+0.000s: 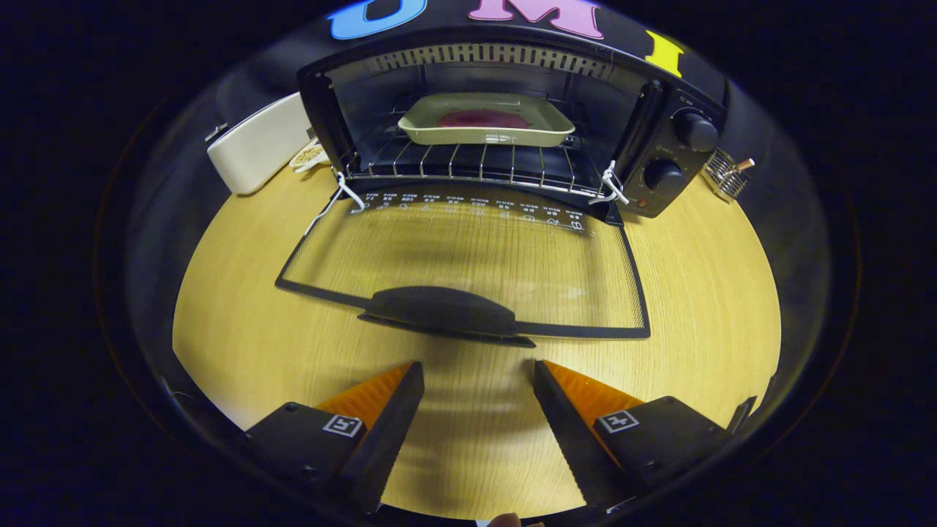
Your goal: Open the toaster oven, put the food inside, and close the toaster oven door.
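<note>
A round wooden table (pixel 241 322) carries everything here. On it, at the far side, stands one black toaster oven (pixel 512 124) with its cavity open to view. Its glass door (pixel 468 263) is folded all the way down and lies flat over the tabletop, the wood grain showing through the pane. One dark handle (pixel 443 313) runs along the door's near edge, closest to the fingers.

Inside the oven sits one wire rack (pixel 468 162), drawn a little forward, with a white hook at each front corner linking it to the door. On the rack rests one pale, shallow baking tray (pixel 487 132), and in that tray lies the food (pixel 483 118), a single flat reddish piece. The tray is well inside the cavity, behind the rack's front bar.

On the oven's panel beside the cavity are two round black knobs (pixel 695 132), one above the other.

Beside the oven on the other side lies one white oblong box (pixel 256 146), tilted against the wall. Past the knob panel stands one small wire basket (pixel 726 176).

The gripper (pixel 477 375) hovers low over the bare table just short of the door handle. Its two orange-and-black fingers (pixel 388 402) are spread wide apart with nothing between them and touch nothing.
</note>
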Motion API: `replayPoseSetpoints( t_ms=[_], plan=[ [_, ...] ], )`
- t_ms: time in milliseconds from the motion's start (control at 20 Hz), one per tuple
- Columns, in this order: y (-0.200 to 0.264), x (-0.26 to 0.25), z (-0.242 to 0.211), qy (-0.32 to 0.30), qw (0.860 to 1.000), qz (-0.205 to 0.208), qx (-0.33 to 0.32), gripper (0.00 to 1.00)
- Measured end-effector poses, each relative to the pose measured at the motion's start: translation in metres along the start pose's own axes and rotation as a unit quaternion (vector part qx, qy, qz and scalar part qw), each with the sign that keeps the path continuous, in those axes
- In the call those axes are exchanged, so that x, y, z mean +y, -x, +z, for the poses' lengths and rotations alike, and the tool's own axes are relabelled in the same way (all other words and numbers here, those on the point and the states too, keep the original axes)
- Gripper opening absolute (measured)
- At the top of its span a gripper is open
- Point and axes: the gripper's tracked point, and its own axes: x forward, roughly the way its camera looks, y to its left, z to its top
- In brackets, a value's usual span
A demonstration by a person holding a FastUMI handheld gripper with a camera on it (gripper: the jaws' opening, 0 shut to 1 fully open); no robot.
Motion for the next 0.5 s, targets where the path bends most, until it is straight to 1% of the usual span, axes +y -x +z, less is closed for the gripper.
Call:
replayPoseSetpoints(
  t_ms=[200, 350, 500],
  plan=[
    [-0.007, -0.003, 0.014, -0.018, 1.0, -0.007, -0.007, 0.99],
    [-0.007, -0.004, 0.017, -0.001, 1.0, 0.0, -0.006, 0.99],
    [0.001, -0.006, 0.022, 0.007, 0.999, -0.014, -0.034, 1.0]
  ],
)
